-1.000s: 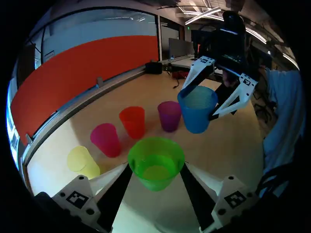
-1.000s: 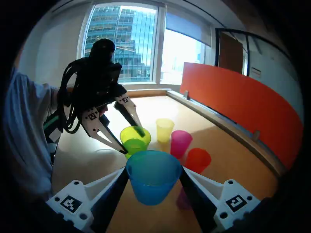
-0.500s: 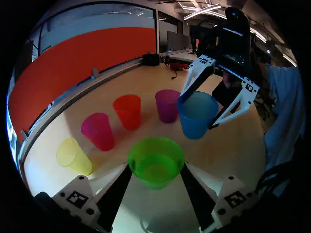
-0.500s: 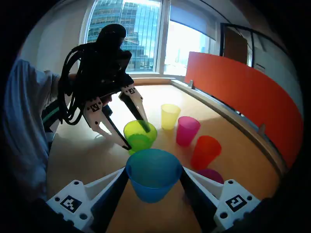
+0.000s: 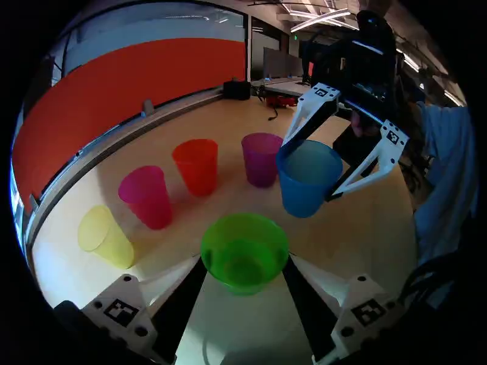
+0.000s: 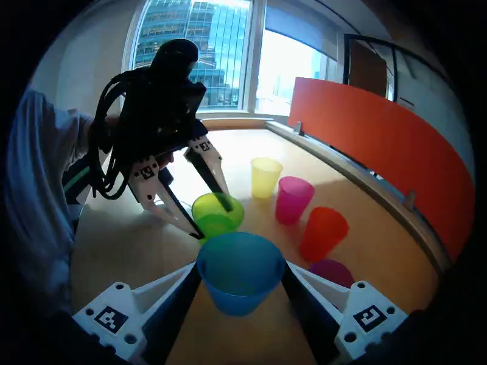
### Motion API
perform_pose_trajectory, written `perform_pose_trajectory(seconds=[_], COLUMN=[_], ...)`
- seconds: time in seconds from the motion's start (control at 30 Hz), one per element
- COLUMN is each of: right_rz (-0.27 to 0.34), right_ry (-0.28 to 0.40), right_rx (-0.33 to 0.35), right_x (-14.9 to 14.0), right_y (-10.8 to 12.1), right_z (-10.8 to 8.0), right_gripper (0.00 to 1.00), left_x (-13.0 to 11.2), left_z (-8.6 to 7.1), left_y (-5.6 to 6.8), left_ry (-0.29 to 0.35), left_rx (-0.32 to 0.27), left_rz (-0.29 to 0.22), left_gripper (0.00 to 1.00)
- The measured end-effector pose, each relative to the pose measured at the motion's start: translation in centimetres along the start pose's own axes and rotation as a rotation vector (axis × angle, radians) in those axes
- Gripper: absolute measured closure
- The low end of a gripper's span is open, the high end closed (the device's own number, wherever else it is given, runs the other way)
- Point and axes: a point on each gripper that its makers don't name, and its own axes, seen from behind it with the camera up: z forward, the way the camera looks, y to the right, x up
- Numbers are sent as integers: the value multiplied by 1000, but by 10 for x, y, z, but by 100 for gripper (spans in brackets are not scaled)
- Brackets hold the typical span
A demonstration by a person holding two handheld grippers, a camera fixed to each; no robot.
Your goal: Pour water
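- Pale wooden worktop point(image 5: 365, 231) runs beside an orange wall panel point(image 5: 122, 91).
- Landmark: green cup point(image 5: 245, 252), clenched between the left tongs point(image 5: 245, 263) and held upright. A liquid level appears to show inside it.
- Beyond the green cup, left to right: yellow cup point(image 5: 103, 237), pink cup point(image 5: 146, 196), orange cup point(image 5: 196, 166) and purple cup point(image 5: 262, 158). All stand on the worktop, apart from one another.
- Beyond and right of the green cup: blue cup point(image 5: 307, 176), grasped by the right tongs point(image 5: 308, 170). It is upright, appears lifted off the worktop, and sits just beside the purple cup.
- Step in hand (judgement): source and receiver are both held and facing each other. Pouring has not yet begun.
- Next move (judgement): bring the green cup's rim over the blue cup's mouth, then tilt slowly. Keep the blue cup level.
- Change over the last second:
  - The four standing cups have drifted left in the left gripper view.
  - The purple cup has come into sight beside the blue cup in the right gripper view.
  - Both held cups stay upright.
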Motion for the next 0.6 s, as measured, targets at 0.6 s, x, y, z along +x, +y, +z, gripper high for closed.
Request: perform_pose_trajectory(seconds=[0.6], right_rz=[2], right_ry=[-8], right_rx=[-10], right_x=[-4], right_y=[2], right_z=[3], right_gripper=[7], left_x=[-14], left_z=[2], left_y=[4], left_ry=[-19], left_rx=[8], left_rz=[-23], left_gripper=[11])
